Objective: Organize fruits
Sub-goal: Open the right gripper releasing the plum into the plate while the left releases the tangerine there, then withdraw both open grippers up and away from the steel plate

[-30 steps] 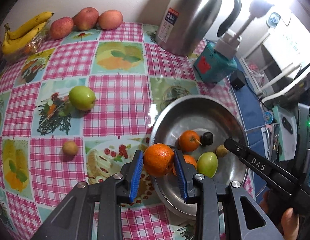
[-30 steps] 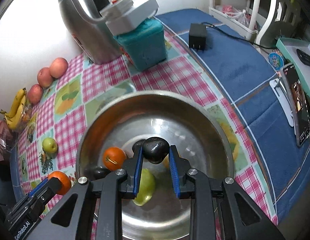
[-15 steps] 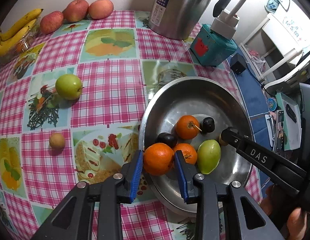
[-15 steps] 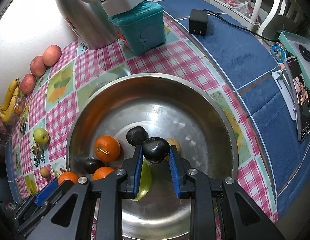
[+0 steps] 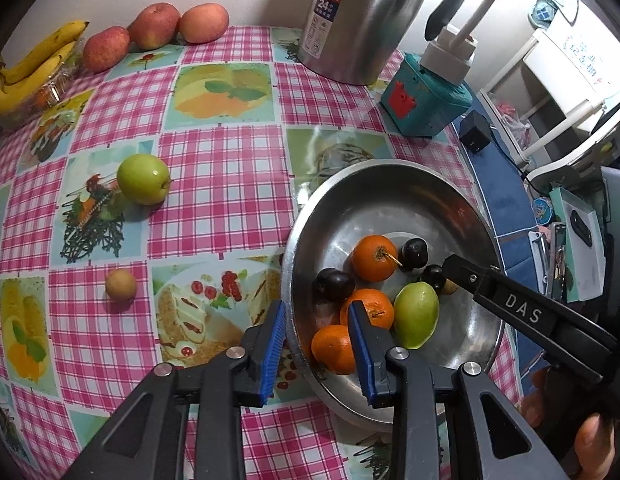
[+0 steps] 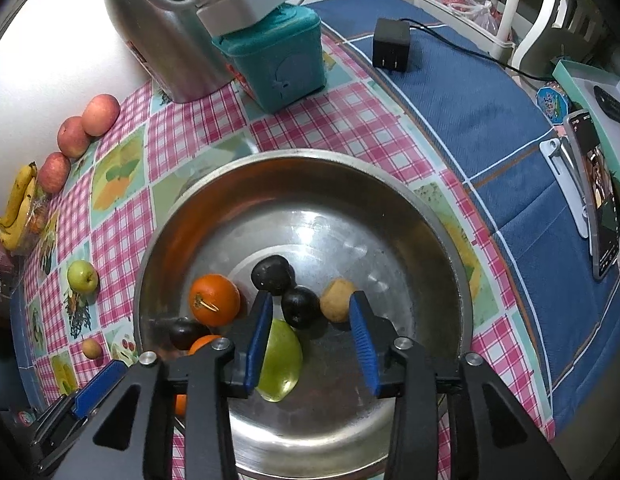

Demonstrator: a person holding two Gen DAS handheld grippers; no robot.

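The job looks a good way along; the steel bowl already holds most of the small fruit, namely three oranges, a pale green oblong fruit, three dark plums and a small tan fruit; still out on the desk are a green apple and a second small tan fruit, both well apart from the bowl; the bananas and three red apples lie in a row by the wall, and I cannot tell whether they are meant to go in.

The left tool straddles the near rim of the bowl, its jaws parted and clear of the nearest orange, which sits in the bowl just beside the inner pad; it holds nothing. The right tool hangs over the bowl's middle with its jaws opening; a dark plum lies on the bowl floor between them, touched by neither pad.

The bowl is polished metal, round and shallow, throwing back blurred reflections; the oranges are dimpled and matt, one with a short stalk; the plums are smooth and glossy; the green fruit is waxy and tapers to a point; the desk cover is a slick pink checked oilcloth printed with food pictures; the tool pads are blue and ribbed.
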